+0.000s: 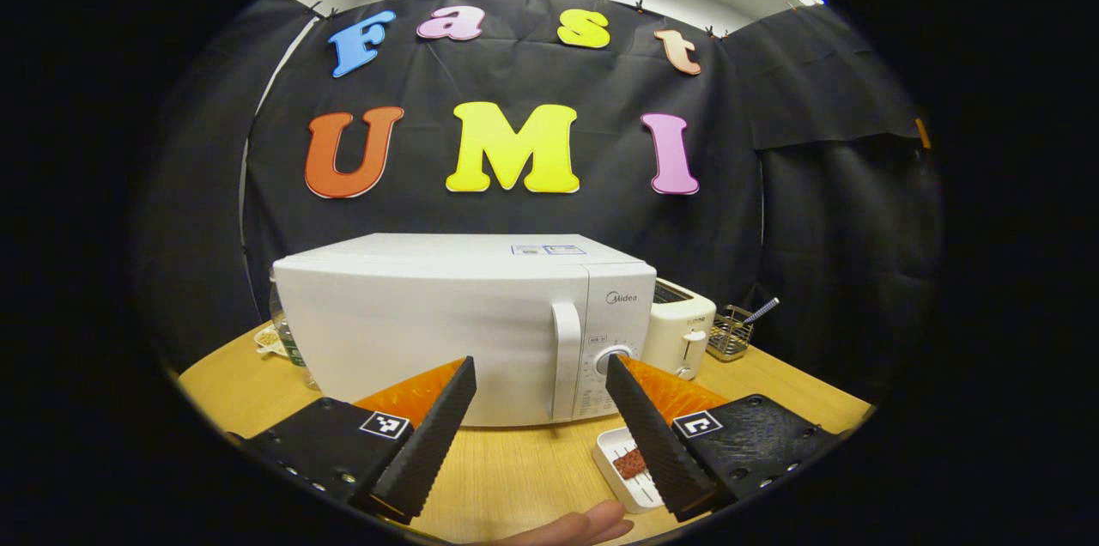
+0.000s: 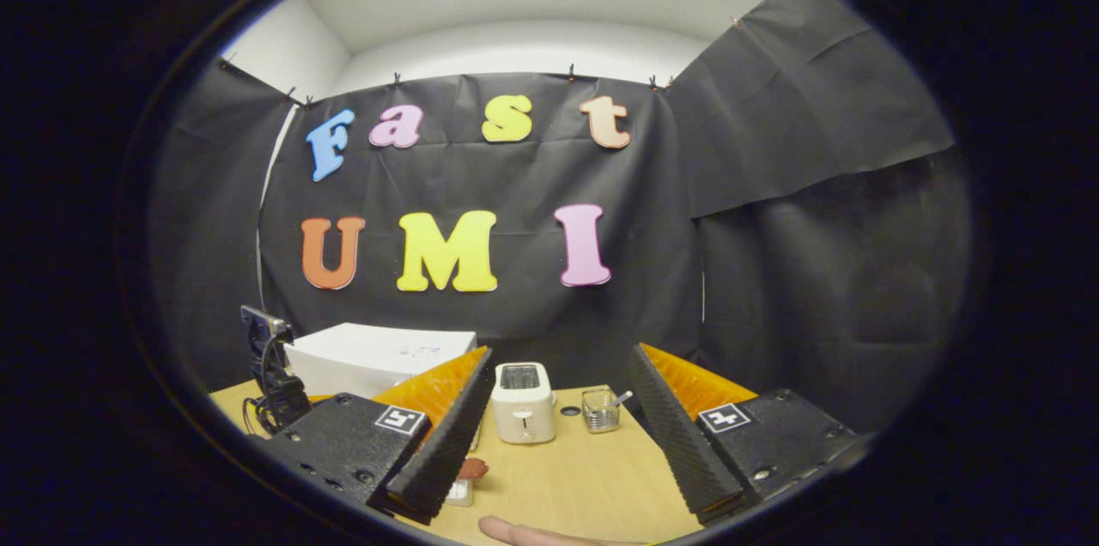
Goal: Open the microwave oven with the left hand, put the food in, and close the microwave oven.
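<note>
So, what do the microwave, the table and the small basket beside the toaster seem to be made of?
The microwave looks like white painted metal or plastic, with a smooth, slightly glossy shell; which of the two I cannot tell. The table appears to be light wood or wood-look laminate, since faint grain lines show. The small basket beside the toaster seems to be metal wire mesh: it is thin, shiny and see-through.
</note>
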